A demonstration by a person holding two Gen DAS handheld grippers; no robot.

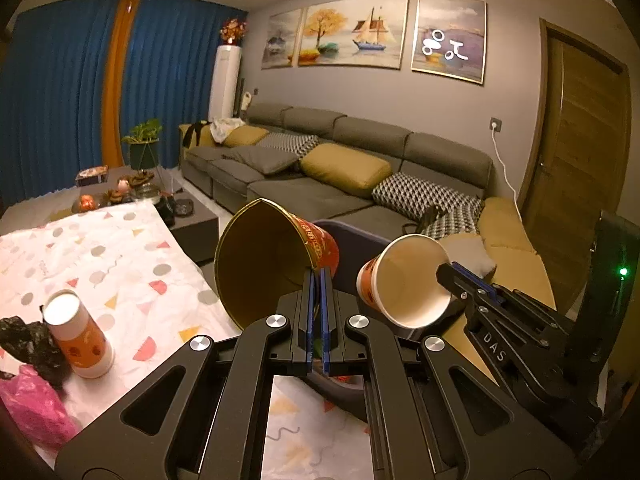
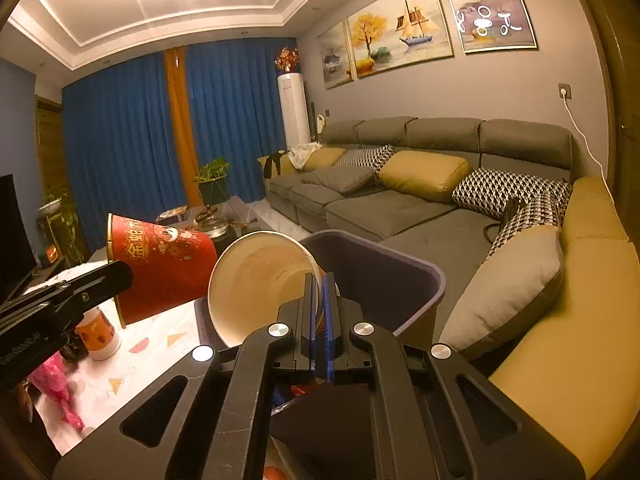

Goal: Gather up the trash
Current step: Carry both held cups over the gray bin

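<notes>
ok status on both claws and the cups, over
Left claw shut on red cup rim. Right claw shut on white cup rim. Both cups tipped beside the bin. Nothing blocking it.

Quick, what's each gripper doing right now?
Left gripper: shut on the rim of the red paper cup.
Right gripper: shut on the rim of the white paper cup, by the trash bin.
</notes>
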